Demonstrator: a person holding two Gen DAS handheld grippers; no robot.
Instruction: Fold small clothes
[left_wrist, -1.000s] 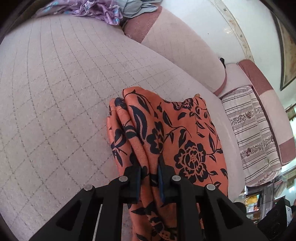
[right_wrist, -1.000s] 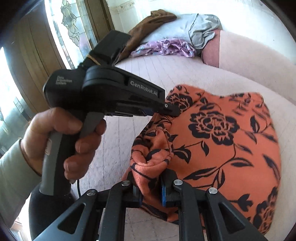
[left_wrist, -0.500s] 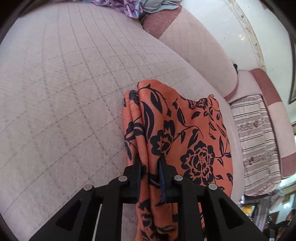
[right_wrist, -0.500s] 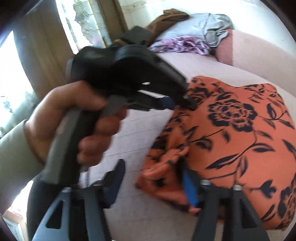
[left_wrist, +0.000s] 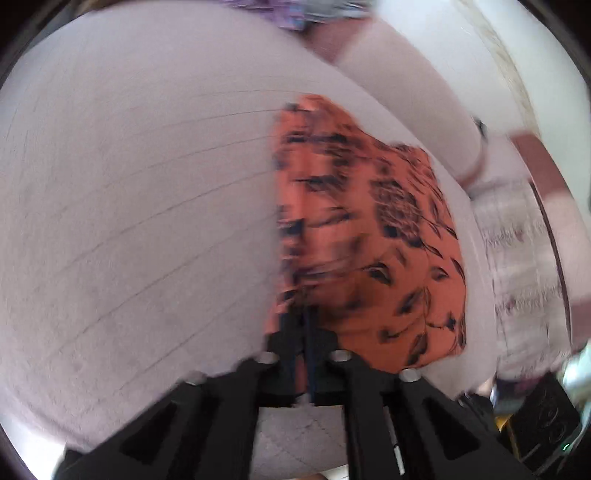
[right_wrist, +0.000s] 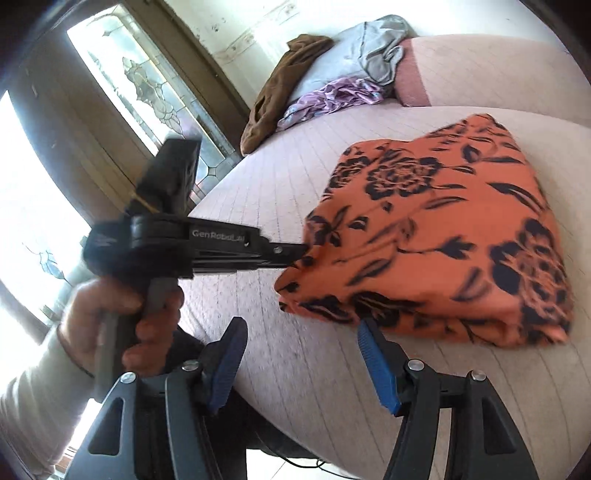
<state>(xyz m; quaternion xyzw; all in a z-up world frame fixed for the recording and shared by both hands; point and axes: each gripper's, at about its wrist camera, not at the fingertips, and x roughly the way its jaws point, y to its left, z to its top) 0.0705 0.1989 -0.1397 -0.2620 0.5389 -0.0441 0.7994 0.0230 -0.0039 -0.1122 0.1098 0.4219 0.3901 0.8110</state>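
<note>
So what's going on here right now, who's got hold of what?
A person is folding an orange floral cloth on a pale quilted sofa seat. The left gripper looks closed at the cloth's near-left edge, though blur hides whether it actually pinches fabric. The right gripper is open, empty and clear of the cloth. The cloth lies as a compact folded bundle. Other clothes, a brown garment, a grey one and a purple one, sit piled at the far end.

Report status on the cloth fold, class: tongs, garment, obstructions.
Left tongs shut at the orange floral garment edge. Right tongs open, clear of it. Garment folded flat on the sofa seat. Nothing in the way.
</note>
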